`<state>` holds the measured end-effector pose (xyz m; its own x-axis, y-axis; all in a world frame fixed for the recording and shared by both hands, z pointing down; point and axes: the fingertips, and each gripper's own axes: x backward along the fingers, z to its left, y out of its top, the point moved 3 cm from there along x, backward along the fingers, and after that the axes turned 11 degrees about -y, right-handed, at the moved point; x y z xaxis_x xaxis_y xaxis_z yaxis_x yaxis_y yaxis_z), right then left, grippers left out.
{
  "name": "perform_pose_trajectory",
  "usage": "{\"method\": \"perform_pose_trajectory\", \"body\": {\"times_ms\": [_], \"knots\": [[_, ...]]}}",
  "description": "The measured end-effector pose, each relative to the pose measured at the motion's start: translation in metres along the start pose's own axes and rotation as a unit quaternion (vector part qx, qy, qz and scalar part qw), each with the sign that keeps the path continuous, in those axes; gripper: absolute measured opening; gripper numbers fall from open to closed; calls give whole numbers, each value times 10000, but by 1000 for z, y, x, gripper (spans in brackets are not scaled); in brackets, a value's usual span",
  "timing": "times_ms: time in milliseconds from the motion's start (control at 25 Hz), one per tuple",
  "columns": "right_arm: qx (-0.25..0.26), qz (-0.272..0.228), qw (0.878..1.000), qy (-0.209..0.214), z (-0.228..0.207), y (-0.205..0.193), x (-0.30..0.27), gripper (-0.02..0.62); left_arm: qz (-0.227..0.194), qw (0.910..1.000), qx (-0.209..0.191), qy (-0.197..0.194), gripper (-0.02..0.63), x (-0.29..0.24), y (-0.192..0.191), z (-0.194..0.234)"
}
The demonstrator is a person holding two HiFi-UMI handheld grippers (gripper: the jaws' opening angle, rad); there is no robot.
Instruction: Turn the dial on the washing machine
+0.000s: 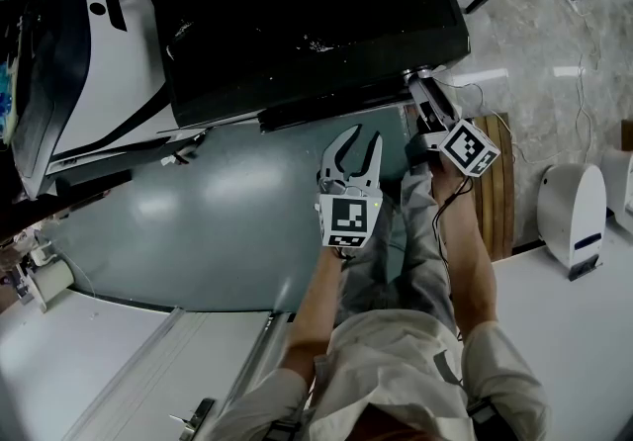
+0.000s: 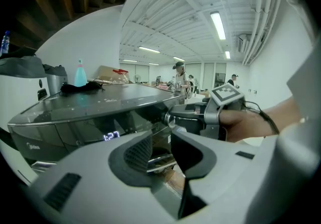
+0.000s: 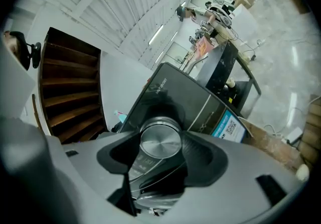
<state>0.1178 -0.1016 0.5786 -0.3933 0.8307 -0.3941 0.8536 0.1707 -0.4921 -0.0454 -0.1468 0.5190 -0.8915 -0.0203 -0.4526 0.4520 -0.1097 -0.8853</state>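
The dark washing machine (image 1: 316, 14) fills the top of the head view. Its round silver dial (image 3: 160, 140) sits at the front right corner, between the jaws of my right gripper (image 3: 160, 142), whose pads press both sides of it. From above, the right gripper (image 1: 423, 91) reaches to that corner. In the left gripper view the right gripper (image 2: 200, 117) is at the dial (image 2: 169, 119). My left gripper (image 1: 361, 139) hangs open in front of the machine with nothing in it; its jaws (image 2: 159, 137) stand apart, facing the lit display (image 2: 111, 136).
A white appliance (image 1: 99, 63) stands left of the machine, and a teal bottle (image 2: 80, 75) with a dark cloth lies on the lid. A wooden pallet (image 1: 492, 192), a white device (image 1: 574, 212) and floor cables lie to the right. People (image 2: 179, 75) stand far behind.
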Motion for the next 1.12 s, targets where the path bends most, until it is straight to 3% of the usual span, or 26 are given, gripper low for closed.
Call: {"method": "perform_pose_trajectory", "body": {"times_ms": [120, 360, 680, 1120], "knots": [[266, -66, 9996, -105, 0, 1, 2, 275, -28, 10000, 6, 20, 121, 2, 2, 2], [1342, -92, 9902, -386, 3, 1, 22, 266, -106, 9999, 38, 83, 121, 4, 8, 4], [3057, -32, 9511, -435, 31, 1, 53, 232, -195, 9997, 71, 142, 121, 6, 17, 4], [3659, 32, 9295, -465, 60, 2, 83, 224, -241, 9993, 137, 269, 121, 17, 31, 4]]}}
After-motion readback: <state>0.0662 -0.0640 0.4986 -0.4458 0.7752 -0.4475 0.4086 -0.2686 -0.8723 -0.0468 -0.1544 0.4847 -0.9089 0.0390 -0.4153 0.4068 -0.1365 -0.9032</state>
